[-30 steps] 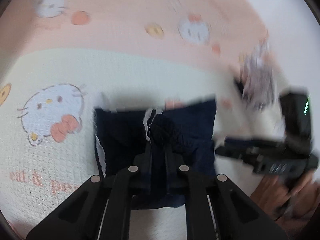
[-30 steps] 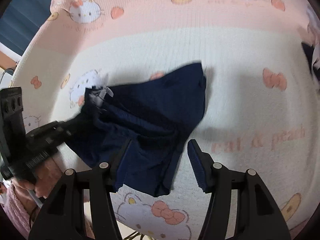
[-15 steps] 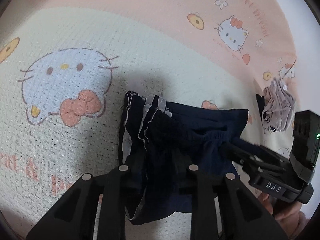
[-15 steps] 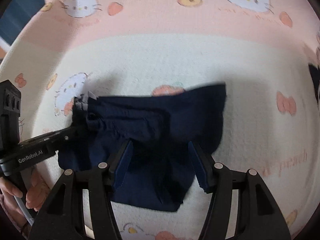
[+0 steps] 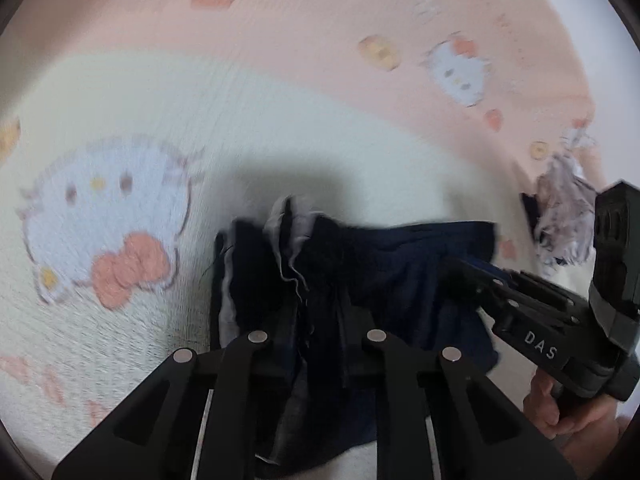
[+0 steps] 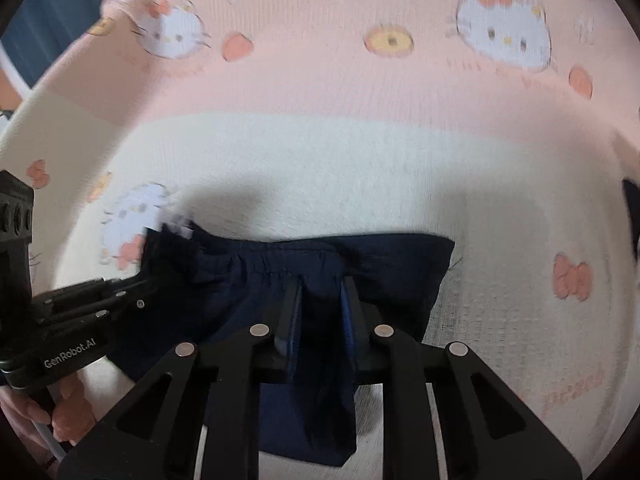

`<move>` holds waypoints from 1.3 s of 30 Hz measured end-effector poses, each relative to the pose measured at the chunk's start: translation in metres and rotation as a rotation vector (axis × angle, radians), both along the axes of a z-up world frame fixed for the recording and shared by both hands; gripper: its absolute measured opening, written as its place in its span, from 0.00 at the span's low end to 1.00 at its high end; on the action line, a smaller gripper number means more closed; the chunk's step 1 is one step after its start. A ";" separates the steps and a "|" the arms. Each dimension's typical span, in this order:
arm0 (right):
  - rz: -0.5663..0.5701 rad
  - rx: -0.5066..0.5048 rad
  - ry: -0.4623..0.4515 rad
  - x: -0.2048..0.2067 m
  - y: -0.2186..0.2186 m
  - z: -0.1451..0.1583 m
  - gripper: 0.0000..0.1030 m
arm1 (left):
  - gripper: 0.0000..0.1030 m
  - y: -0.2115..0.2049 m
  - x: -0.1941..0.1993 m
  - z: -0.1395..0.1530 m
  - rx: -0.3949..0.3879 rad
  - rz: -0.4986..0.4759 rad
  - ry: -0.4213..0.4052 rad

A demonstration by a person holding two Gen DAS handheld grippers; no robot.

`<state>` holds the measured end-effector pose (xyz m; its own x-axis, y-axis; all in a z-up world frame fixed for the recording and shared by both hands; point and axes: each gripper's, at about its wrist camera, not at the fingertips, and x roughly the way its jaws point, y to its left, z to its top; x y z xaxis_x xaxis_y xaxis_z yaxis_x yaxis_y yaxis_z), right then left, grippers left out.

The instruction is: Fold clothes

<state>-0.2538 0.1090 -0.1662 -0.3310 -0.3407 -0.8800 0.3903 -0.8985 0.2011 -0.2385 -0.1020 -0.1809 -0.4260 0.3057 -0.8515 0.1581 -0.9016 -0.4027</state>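
A pair of navy blue shorts (image 5: 400,276) with white side stripes lies bunched on a Hello Kitty blanket (image 5: 280,128). My left gripper (image 5: 318,312) is shut on the shorts' waistband end. My right gripper (image 6: 320,300) is shut on a fold of the same shorts (image 6: 392,272) near the waistband. In the left wrist view the right gripper (image 5: 472,280) reaches into the shorts' right side. In the right wrist view the left gripper (image 6: 136,300) holds the left end. The cloth hangs between both grippers.
The blanket (image 6: 360,152) is cream in the middle and pink toward the far side. A crumpled grey-white garment (image 5: 560,216) lies on the blanket at the right. A dark item (image 6: 632,212) shows at the right edge of the right wrist view.
My right gripper closed from open onto a fold of the shorts. My left gripper kept its hold. The shorts rose and stretched out between the two grippers.
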 end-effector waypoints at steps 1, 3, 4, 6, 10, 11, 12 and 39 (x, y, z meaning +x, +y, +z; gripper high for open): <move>-0.003 0.010 -0.028 -0.004 0.000 -0.007 0.20 | 0.18 -0.003 0.001 0.002 0.014 0.008 0.000; -0.005 -0.024 -0.043 -0.007 0.004 -0.005 0.27 | 0.24 -0.012 0.004 0.010 0.015 0.037 -0.001; -0.002 -0.035 -0.050 -0.007 0.006 0.000 0.37 | 0.27 -0.016 0.008 0.014 0.012 0.054 0.012; -0.018 -0.059 -0.010 0.000 0.014 0.016 0.40 | 0.37 -0.026 0.016 0.024 -0.004 0.082 0.034; -0.023 -0.066 0.058 0.019 0.022 0.041 0.42 | 0.38 -0.020 0.020 0.039 -0.107 0.080 0.060; -0.003 -0.056 0.054 0.024 0.019 0.038 0.42 | 0.38 -0.016 0.020 0.040 -0.116 0.068 0.065; 0.016 -0.049 0.047 0.029 0.016 0.036 0.42 | 0.38 -0.010 0.019 0.040 -0.124 0.050 0.066; -0.052 -0.010 -0.040 0.056 0.042 -0.006 0.52 | 0.51 -0.019 0.067 0.049 -0.070 0.181 -0.029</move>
